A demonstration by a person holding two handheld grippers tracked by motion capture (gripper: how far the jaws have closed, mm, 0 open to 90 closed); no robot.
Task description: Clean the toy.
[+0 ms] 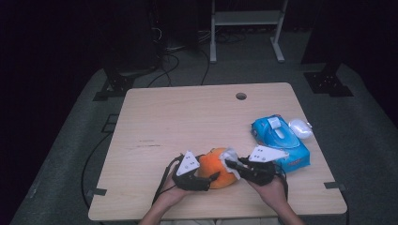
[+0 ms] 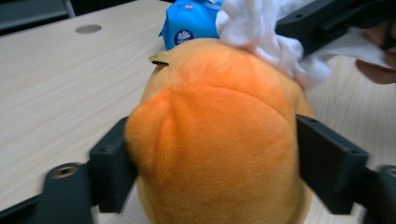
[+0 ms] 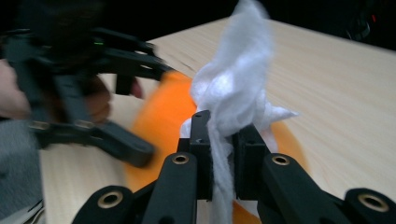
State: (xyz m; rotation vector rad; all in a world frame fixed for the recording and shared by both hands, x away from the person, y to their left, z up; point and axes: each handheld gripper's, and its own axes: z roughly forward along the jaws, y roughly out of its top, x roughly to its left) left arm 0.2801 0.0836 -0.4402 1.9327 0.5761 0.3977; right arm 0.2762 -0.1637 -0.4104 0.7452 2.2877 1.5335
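I steady a round orange plush toy [image 1: 217,168] at the near middle of the pale wooden desk [image 1: 187,117]. My left hand-held gripper [image 1: 212,179] straddles its near-left flank, jaws spread across the soft body and pressing its sides. My right hand-held gripper [image 1: 229,163], jaws clamped on a crumpled white wipe [image 1: 232,157], sits just right of the toy, the wipe touching its upper right surface. The toy lies between both hand-held grippers.
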